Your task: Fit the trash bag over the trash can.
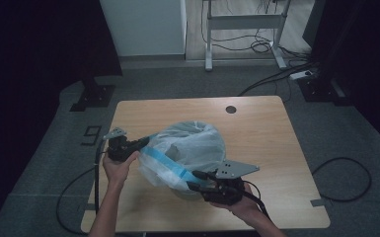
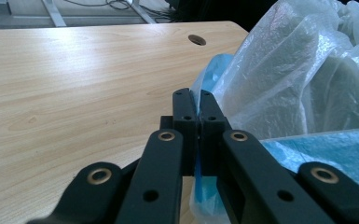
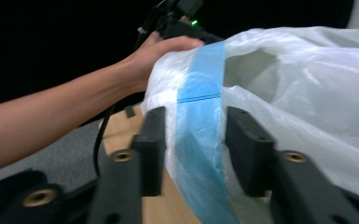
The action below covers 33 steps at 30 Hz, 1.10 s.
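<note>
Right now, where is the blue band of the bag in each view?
High view: the blue band runs slantwise across the bag's near side, from the left gripper to the right gripper.
Left gripper view: lower right, pinched between the shut jaws.
Right gripper view: centre, between the open jaws.
Shared landmark: the wooden table.

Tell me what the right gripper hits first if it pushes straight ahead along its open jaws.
Most likely the blue band of the plastic bag: the right gripper has its jaws open on either side of it, and the band already lies between them, though how deep is unclear.
</note>
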Motion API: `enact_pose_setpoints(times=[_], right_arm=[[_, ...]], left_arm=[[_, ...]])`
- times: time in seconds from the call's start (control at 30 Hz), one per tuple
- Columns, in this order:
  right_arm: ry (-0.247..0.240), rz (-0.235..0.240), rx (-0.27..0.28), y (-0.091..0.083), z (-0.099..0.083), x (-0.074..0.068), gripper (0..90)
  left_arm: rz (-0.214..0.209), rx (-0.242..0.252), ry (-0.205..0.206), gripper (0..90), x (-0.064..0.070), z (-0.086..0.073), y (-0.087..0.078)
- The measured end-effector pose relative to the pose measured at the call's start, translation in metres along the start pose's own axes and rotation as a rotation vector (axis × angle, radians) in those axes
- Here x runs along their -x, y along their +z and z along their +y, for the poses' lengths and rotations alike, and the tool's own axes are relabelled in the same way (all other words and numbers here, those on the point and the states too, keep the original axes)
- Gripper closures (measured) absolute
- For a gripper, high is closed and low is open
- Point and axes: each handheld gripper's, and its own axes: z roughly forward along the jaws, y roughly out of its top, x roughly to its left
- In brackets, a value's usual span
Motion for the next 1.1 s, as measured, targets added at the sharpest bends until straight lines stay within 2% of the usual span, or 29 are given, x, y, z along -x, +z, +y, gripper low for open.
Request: enact_pose_setpoints(times=[0.13,0.23,0.33,0.47,0.53,0.57,0.6,0.77,0.93,1.1], right_arm=[[-0.024,0.010,0.025,-0.002,-0.001,-0.006,76.6],[-0.042,0.013,0.029,-0.003,-0.003,-0.009,79.9],[-0.067,0.008,0.025,-0.001,-0.006,-0.012,88.9],[-0.095,0.018,0.034,-0.001,-0.010,-0.015,89.2],[-0.140,0.023,0.018,0.001,-0.017,-0.022,89.2],[-0.140,0.023,0.018,0.001,-0.017,-0.022,89.2],[-0.171,0.018,0.005,0.004,-0.022,-0.027,89.2],[-0.183,0.013,-0.023,0.011,-0.033,-0.029,89.2],[-0.192,-0.027,-0.065,0.022,-0.050,-0.022,89.2],[-0.192,-0.043,-0.103,0.030,-0.062,-0.018,89.2]], left_arm=[[0.002,0.000,0.001,88.3,0.001,0.001,0.000],[0.002,0.001,0.002,88.2,0.001,0.001,0.000],[0.004,0.001,0.002,88.2,0.002,0.001,0.000],[0.002,0.004,0.003,88.1,0.002,0.001,-0.001],[-0.002,0.004,0.003,87.5,0.002,0.001,-0.001],[-0.003,0.006,0.004,87.5,0.002,0.001,-0.001],[-0.005,0.006,0.006,87.3,0.003,0.001,-0.001],[-0.009,0.005,0.013,87.0,0.004,0.000,-0.002],[-0.008,-0.004,0.013,86.3,0.003,-0.004,-0.003],[-0.003,-0.013,0.001,86.2,-0.001,-0.007,-0.004]])
